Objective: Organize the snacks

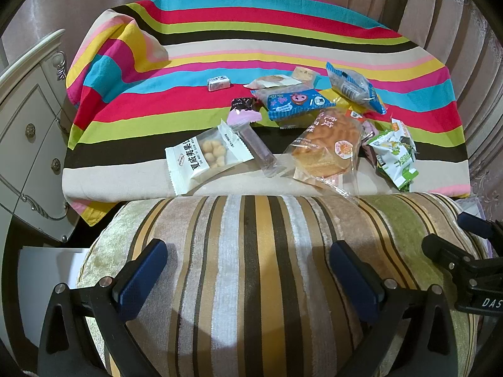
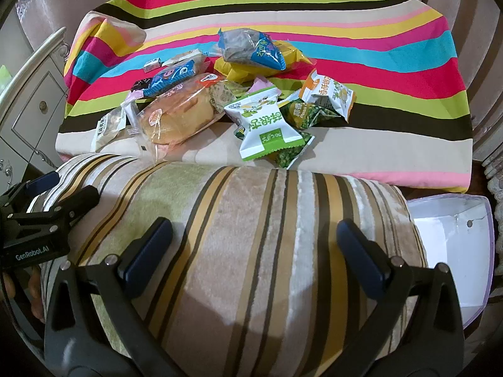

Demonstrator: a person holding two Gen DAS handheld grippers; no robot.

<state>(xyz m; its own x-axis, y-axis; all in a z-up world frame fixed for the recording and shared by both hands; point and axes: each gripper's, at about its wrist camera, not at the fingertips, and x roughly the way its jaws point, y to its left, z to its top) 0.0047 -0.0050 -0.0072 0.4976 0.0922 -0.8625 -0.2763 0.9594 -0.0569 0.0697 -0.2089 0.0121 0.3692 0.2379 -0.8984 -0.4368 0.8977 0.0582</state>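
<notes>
Striped cloth point(image 1: 283, 31); "GenRobot.AI" left gripper point(image 2: 53, 188).

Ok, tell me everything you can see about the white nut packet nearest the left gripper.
The white nut packet is a flat, sealed plastic sachet with crimped, saw-toothed ends, dark printed characters and a clear window showing round pale nuts. It lies flat and skewed on the striped cloth, at the near left of the snack pile. Its right end touches or overlaps a long clear-wrapped purple bar. No gripper touches it.
</notes>
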